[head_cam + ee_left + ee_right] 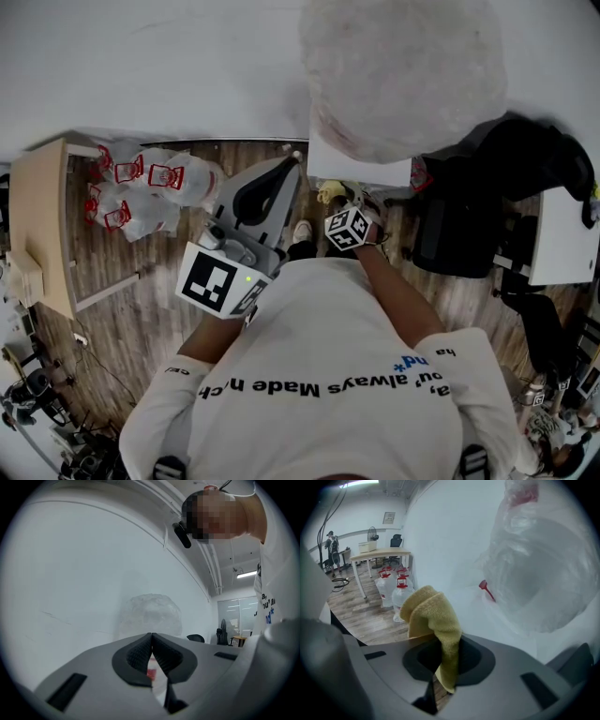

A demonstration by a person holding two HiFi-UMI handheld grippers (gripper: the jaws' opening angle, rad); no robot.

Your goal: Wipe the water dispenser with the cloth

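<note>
The water dispenser (361, 167) is a white cabinet against the wall, topped by a large bottle (403, 75) wrapped in clear plastic. In the right gripper view the wrapped bottle (539, 569) fills the upper right, with a small red tap (486, 590) on the white front below it. My right gripper (445, 653) is shut on a folded yellow cloth (433, 616), held just short of the dispenser front; from the head view the cloth (328, 192) shows beside the cabinet. My left gripper (151, 637) is shut with nothing in it, aimed up at the wall and bottle (150, 616), left of the dispenser (292, 164).
Several water jugs with red caps (141, 187) stand on the wooden floor at the left, beside a wooden table (42, 225). A black office chair (469, 225) and a white desk (562, 234) crowd the right. The white wall runs behind everything.
</note>
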